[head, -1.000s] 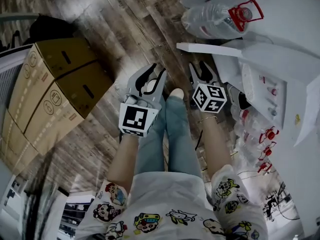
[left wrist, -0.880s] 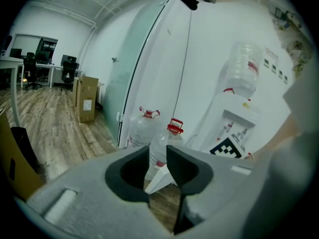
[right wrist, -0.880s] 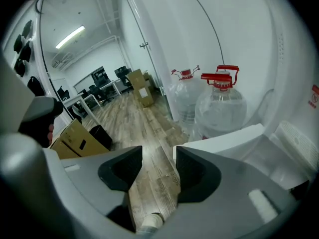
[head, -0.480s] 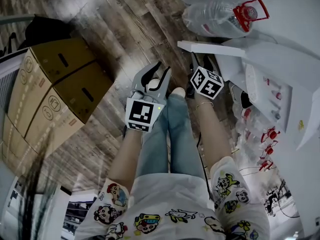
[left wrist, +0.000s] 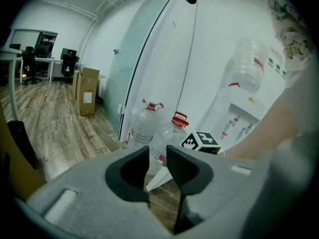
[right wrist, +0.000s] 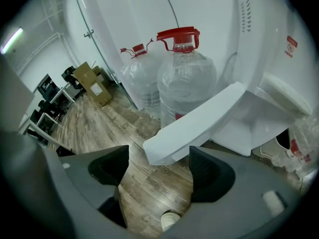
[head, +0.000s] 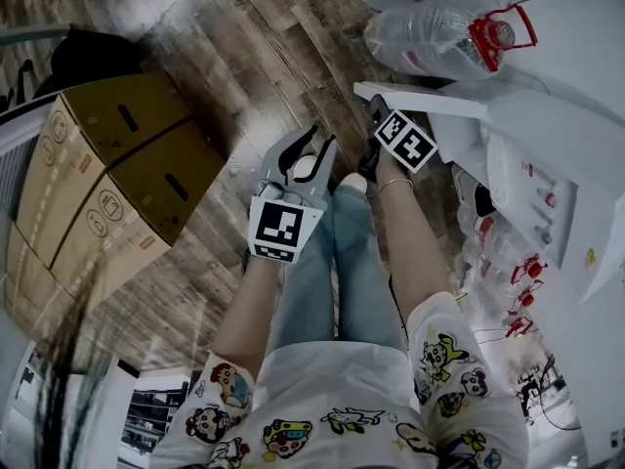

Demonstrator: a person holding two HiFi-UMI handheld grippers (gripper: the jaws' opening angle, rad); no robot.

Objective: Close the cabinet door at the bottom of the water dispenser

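Right gripper (head: 375,117) is sinking toward the cabinet door (right wrist: 199,123), jaws widening round its corner, not gripping; left gripper (left wrist: 157,159) jaws are standing slightly apart, empty.

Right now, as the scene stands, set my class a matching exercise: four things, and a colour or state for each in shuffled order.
Things:
1 cabinet door
2 right claw
3 cardboard boxes
4 bottle handles

Colour or state:
A red
B brown
C jaws wide apart
D white, swung open

Pairs: 1-D, 2-C, 3-B, 4-A.

Note: the right claw has just been opening. It grips nothing, and the door's end is just ahead of it.
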